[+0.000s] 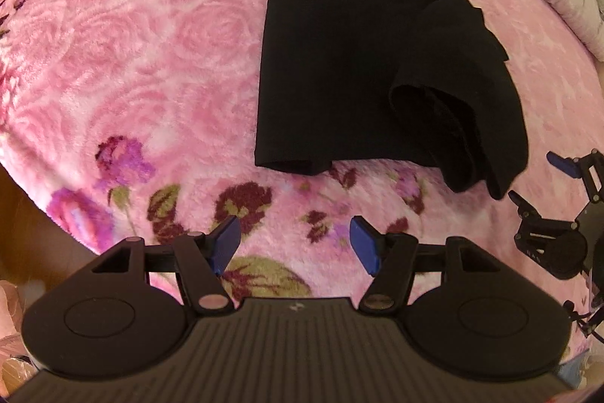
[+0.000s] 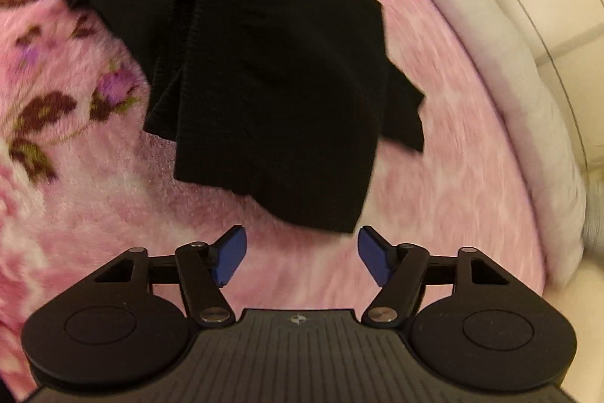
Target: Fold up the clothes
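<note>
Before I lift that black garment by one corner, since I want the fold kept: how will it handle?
Probably floppy: the black garment already sags into soft rolled folds. Likely light, as it barely dents the pink floral blanket. It may cling rather than slide on that plush pile, so a one-corner lift would likely undo the fold.

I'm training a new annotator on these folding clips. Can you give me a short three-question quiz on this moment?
1. True or false: the left gripper is clamped on the partly folded black cloth garment.
2. What lies under the garment? A) bare wooden table B) fluffy pink rose-patterned blanket C) blue plastic tray
3. Fill in: the right gripper has its blue pads ____, with nothing between them.

Key: 1 false, it is open and short of the garment; 2 B; 3 apart.
</note>
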A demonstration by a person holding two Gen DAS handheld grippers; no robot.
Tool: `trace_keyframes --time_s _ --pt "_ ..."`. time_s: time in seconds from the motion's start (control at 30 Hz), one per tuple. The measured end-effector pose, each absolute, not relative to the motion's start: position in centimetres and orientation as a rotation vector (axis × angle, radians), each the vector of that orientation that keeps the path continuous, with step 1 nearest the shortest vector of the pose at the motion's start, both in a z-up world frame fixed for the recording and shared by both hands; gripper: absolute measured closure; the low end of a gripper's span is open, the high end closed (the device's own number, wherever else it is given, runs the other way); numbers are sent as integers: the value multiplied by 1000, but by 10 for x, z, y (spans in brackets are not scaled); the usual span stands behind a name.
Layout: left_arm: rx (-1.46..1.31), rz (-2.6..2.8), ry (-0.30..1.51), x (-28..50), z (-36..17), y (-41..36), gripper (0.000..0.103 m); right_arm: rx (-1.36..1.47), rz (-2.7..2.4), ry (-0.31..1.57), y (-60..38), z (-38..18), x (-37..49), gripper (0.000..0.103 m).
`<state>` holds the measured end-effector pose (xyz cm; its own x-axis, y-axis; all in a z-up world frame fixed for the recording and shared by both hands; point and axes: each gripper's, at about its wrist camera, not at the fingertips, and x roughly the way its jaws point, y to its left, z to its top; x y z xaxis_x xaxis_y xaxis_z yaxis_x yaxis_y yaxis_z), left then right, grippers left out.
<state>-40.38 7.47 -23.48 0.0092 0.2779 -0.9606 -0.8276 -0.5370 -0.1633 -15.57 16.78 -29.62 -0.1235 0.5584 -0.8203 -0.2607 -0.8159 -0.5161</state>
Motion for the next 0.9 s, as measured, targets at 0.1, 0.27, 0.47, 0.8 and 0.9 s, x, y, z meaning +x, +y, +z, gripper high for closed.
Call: trace_keyframes --time_s 0.1,0.27,0.47,0.8,0.9 --pt "-1458 1669 589 -407 -246 80 44 -1636 2031 -484 158 -310 -156 32" --pt "-1447 1683 565 -413 -262 86 44 -1558 2103 -720 146 -325 -161 48" --pt "-1455 1702 496 -428 -267 85 48 -1251 2301 142 214 -266 -134 88" --pt "-1154 1639 790 -403 -286 111 51 -286 1533 1443 337 -246 25 88" --pt "-1130 1636 778 -405 -298 117 66 -318 1513 1433 332 -251 19 88"
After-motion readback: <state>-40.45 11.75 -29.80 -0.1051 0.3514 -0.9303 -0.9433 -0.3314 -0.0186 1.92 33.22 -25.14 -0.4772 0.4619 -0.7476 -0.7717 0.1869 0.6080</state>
